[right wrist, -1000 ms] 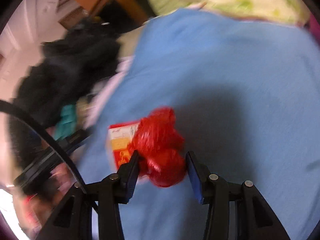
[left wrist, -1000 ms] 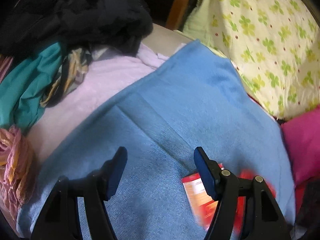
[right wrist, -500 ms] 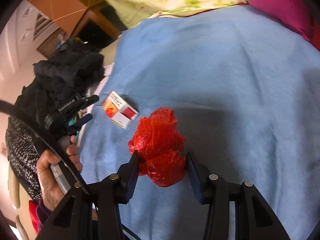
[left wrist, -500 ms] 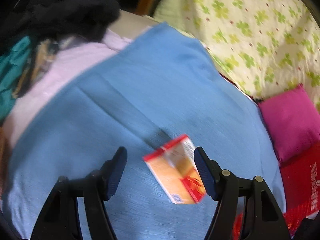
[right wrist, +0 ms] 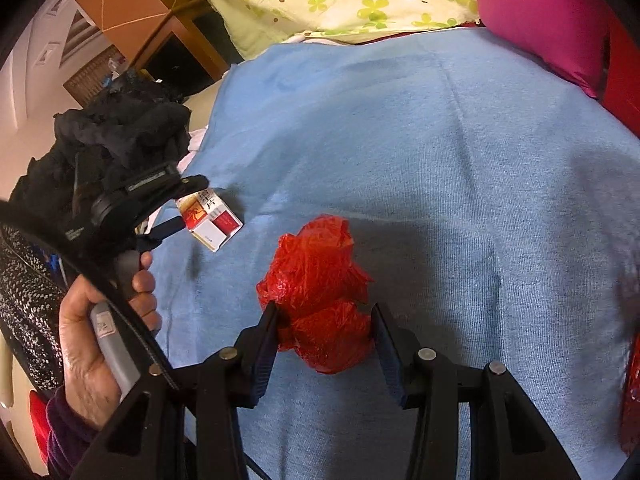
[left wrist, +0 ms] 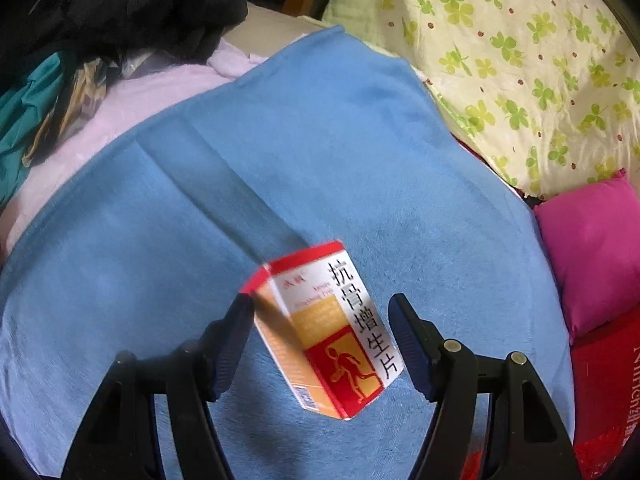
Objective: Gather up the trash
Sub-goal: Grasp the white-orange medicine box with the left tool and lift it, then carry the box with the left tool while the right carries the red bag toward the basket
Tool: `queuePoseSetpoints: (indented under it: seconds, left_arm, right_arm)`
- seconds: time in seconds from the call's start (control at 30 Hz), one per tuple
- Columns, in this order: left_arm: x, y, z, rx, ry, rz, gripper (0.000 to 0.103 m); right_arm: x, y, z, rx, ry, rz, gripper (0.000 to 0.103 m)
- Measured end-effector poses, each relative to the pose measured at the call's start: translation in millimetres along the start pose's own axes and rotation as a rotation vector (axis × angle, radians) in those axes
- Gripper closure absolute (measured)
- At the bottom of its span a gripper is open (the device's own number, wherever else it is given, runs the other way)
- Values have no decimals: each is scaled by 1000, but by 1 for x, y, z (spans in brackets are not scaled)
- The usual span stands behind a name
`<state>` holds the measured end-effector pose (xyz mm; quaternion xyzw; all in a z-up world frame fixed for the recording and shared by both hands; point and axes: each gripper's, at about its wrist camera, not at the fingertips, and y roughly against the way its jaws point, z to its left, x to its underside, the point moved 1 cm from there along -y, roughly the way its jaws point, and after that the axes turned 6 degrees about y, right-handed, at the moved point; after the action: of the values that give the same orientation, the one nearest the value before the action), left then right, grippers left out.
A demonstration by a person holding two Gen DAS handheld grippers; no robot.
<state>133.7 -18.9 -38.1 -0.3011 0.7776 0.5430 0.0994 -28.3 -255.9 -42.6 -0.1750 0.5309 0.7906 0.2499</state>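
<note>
A red, white and orange medicine box (left wrist: 324, 328) lies on the blue blanket (left wrist: 280, 160). My left gripper (left wrist: 322, 320) is open with its jaws on either side of the box, not closed on it. The box also shows in the right wrist view (right wrist: 210, 220), with the left gripper (right wrist: 176, 208) at it. My right gripper (right wrist: 324, 332) is shut on a crumpled red plastic bag (right wrist: 316, 292), held just above the blanket (right wrist: 440, 160).
A pile of black and teal clothes (left wrist: 100, 20) lies at the far left on a pale pink cloth (left wrist: 140, 100). A floral yellow quilt (left wrist: 520, 60) and a magenta cushion (left wrist: 592, 248) lie at the right. Red bagging (left wrist: 604, 392) sits at the lower right.
My left gripper has moved over the medicine box, which now sits between its open jaws. My right gripper has pulled back with the red bag still in its grip.
</note>
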Motion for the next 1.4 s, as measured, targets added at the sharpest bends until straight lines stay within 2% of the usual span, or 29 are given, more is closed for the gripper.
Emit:
queuePoseSetpoints:
  seconds: [0.3,0.47,0.53,0.67,0.9,1.03,1.2,1.3,1.4]
  left_arm:
    - [14,-14,-16,-68,-103,-14,25]
    - [15,-24,-16,-16,-130,38,22]
    - [13,-23,-12,11,-119,49,22]
    - [4,-20,5,79,-35,64,29]
    - [5,-6,6,59,-83,51,36]
    - [10,14,-8,78,-152,7,39]
    - [20,40,-37,77,-287,-81,39]
    - [27,53,-46,132,-326,-104,39]
    - [33,66,-56,135,-369,-137,39]
  right_arm:
    - [3,-3,1,0,20,4,54]
    - [3,-5,0,-6,7,4,54]
    - [3,-5,0,-5,5,3,54]
    - [4,-5,2,4,12,0,54]
    - [4,-3,2,11,22,-3,54]
    - [2,4,4,40,42,-33,54]
    - [-1,19,5,74,55,-96,54]
    - [-2,27,3,86,51,-127,54]
    - [-3,38,4,115,60,-172,54]
